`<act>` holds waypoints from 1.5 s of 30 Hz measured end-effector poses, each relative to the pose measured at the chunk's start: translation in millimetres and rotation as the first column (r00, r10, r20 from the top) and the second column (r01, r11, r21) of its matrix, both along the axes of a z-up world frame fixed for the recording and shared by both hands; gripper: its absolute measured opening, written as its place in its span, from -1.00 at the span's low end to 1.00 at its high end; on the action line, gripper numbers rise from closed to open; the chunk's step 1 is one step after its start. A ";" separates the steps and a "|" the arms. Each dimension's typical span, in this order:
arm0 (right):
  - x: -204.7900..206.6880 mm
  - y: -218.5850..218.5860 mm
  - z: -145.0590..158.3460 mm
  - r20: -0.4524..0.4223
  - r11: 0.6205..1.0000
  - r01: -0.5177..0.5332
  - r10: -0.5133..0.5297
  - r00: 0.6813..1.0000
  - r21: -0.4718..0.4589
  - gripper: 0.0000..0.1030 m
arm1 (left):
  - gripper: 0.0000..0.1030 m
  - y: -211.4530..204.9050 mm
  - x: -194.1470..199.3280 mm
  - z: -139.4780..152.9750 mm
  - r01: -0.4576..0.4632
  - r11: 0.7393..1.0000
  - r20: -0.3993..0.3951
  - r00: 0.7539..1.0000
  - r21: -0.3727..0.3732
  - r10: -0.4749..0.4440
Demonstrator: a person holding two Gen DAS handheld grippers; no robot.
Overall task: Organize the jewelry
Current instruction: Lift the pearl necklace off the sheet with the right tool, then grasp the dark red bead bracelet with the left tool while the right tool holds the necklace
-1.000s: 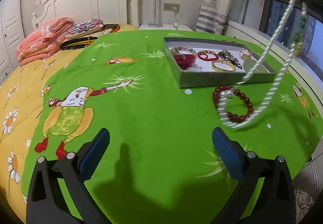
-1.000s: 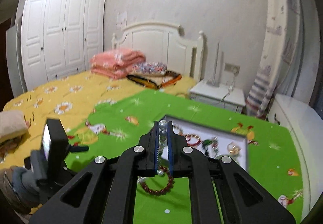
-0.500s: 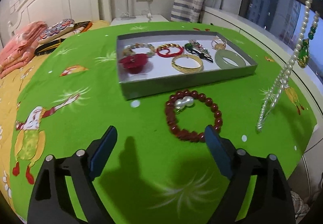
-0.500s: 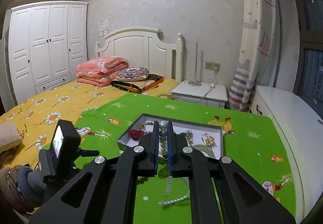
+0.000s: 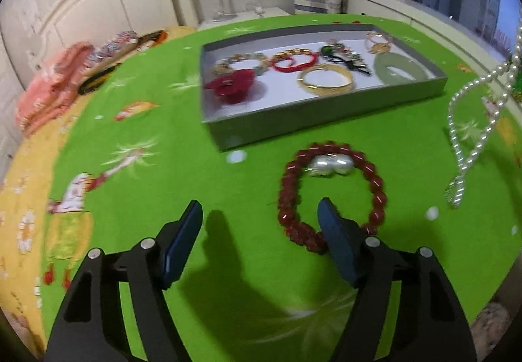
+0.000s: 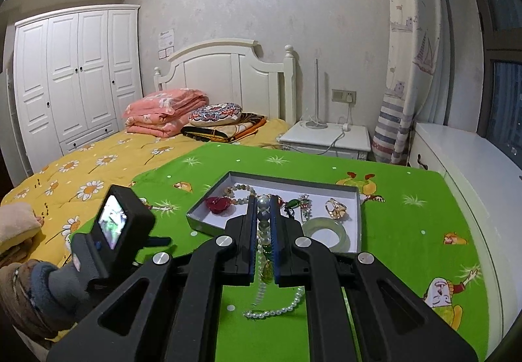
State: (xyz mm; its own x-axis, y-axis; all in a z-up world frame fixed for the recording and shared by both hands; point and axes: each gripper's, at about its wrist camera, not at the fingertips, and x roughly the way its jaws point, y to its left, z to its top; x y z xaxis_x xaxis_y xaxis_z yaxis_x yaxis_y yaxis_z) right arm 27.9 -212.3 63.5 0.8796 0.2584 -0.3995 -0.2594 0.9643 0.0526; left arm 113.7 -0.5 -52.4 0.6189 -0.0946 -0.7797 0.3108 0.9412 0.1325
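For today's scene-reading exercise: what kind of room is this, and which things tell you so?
Most likely a bedroom: a bed with a white headboard, a wardrobe along the wall and a nightstand beside the bed.

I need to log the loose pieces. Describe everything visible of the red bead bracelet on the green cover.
The red bead bracelet is a closed ring of round, glossy dark-red beads that look like glass or stone. It lies flat on the green cover, just in front of the grey tray and apart from it. Two pearl-like earrings lie inside its far edge. The left tongs hover over its near side, closing, with one blue pad covering some beads; no pad visibly presses it.
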 end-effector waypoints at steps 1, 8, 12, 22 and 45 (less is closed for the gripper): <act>-0.2 -1.9 -0.9 -0.001 1.000 0.000 0.000 1.000 0.004 -0.83 | 0.38 5.2 -0.2 0.6 -0.010 1.000 0.000 1.000 0.007 0.010; -0.6 -5.5 -2.8 0.001 1.000 -0.016 0.016 1.000 0.024 -0.83 | 0.36 22.2 -14.0 4.3 0.000 1.000 -0.005 1.000 0.013 0.000; -0.4 -6.9 -3.4 -0.001 0.999 -0.023 0.023 1.000 0.030 -0.83 | -0.53 15.8 -23.3 4.7 0.050 0.999 -0.032 0.998 -0.014 -0.050; -4.4 -12.3 -2.3 0.009 0.999 -0.017 0.016 1.000 0.030 -0.83 | -0.76 4.0 -26.1 19.9 0.100 0.993 0.001 0.995 -0.057 -0.100; 6.6 -16.5 35.9 0.087 1.000 -0.003 0.005 0.996 -0.030 -0.83 | -0.76 -60.2 -21.6 92.3 0.302 0.950 0.134 0.947 -0.077 -0.290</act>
